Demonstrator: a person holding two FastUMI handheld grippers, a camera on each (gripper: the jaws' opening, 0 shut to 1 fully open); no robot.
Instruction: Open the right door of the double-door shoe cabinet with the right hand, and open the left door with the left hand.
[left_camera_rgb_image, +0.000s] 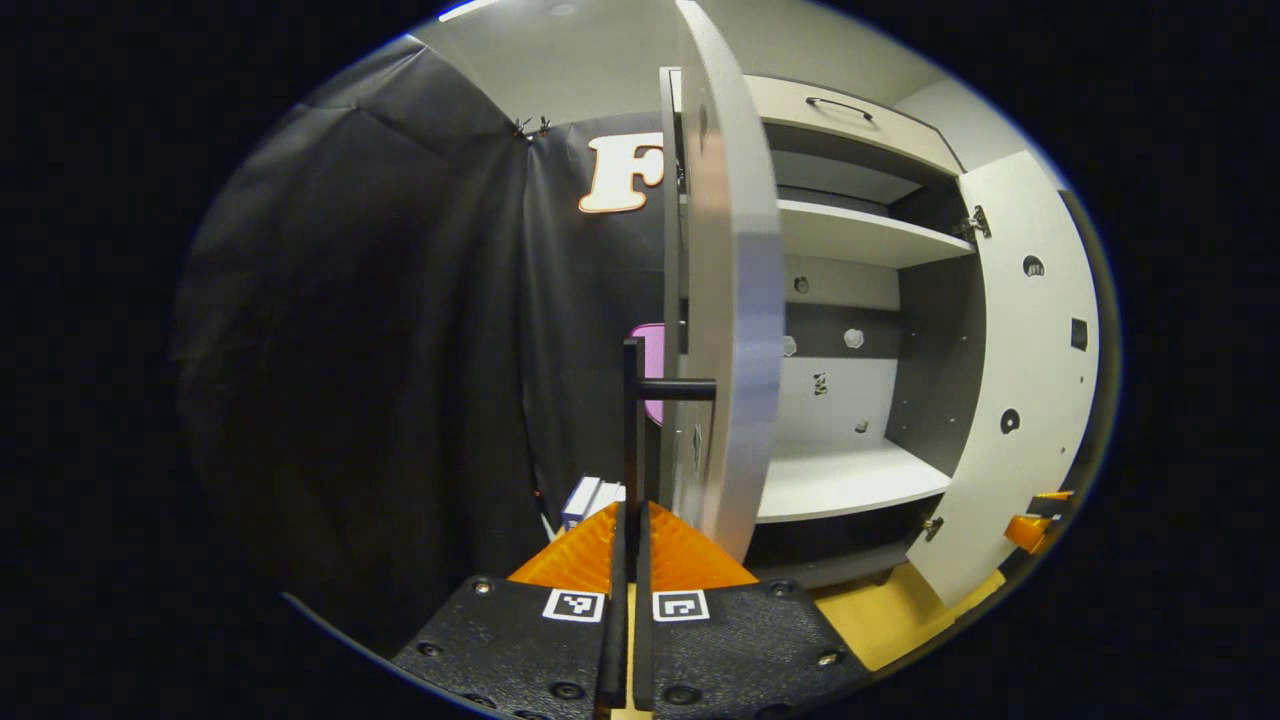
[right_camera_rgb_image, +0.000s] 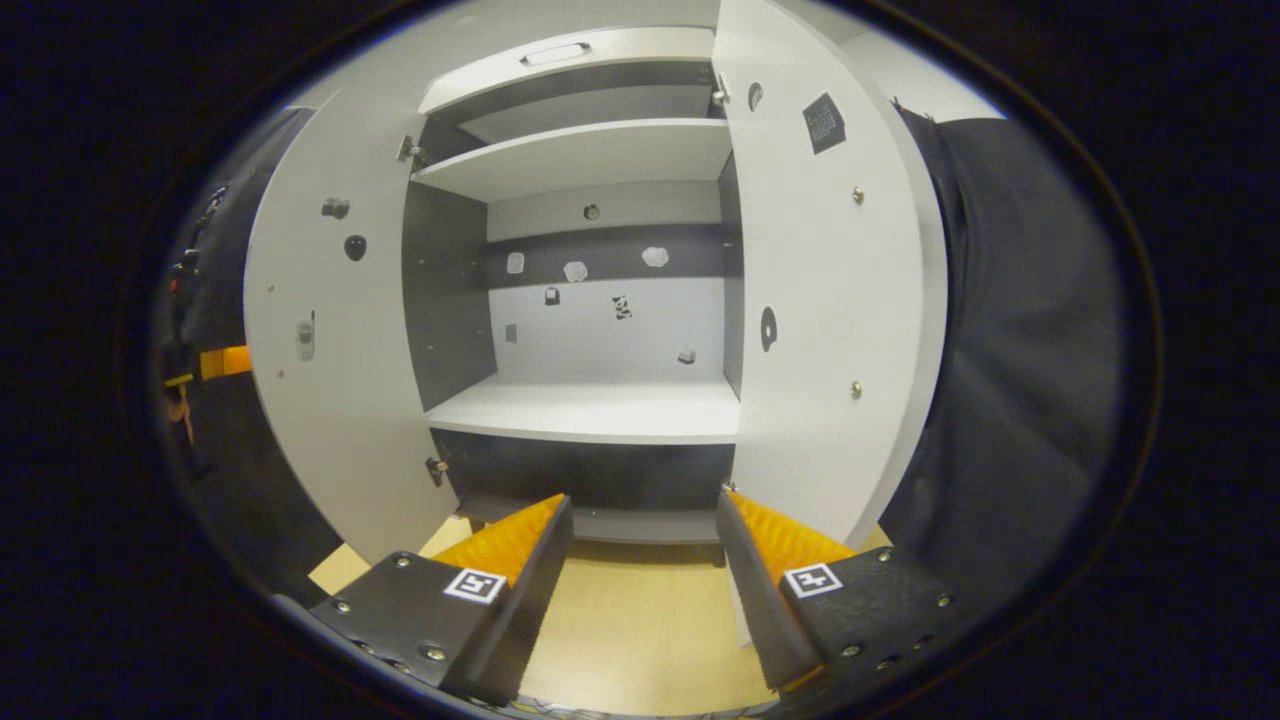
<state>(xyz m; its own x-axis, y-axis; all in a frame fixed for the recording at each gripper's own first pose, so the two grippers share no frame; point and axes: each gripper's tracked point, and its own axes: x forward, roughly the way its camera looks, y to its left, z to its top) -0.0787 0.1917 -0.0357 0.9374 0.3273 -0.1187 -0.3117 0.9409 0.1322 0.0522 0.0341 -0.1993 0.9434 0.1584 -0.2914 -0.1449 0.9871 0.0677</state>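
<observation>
At the bottom centre of the left gripper view, the left gripper (left_camera_rgb_image: 627, 560) is clenched on the dark bar handle (left_camera_rgb_image: 634, 440), which rises between its two fingers to a short post joining the left door (left_camera_rgb_image: 735, 300). That door stands edge-on at mid frame, swung well out from the shoe cabinet (left_camera_rgb_image: 860, 235). Farther off, at the right of the frame, the right door (left_camera_rgb_image: 1020, 370) also stands wide open. In the right gripper view, the right gripper (right_camera_rgb_image: 640, 560) sits at the bottom with its fingers spread apart and grasping nothing, over a pale wooden floor (right_camera_rgb_image: 640, 640). Beyond it, both doors flank the open cabinet and its bare shelves (right_camera_rgb_image: 600, 410) in the centre. The task looks all but finished. The likely risk is pulling the left door further, which could strain its hinges or swing it into the dark cloth wall (left_camera_rgb_image: 400, 330) close behind it.
</observation>
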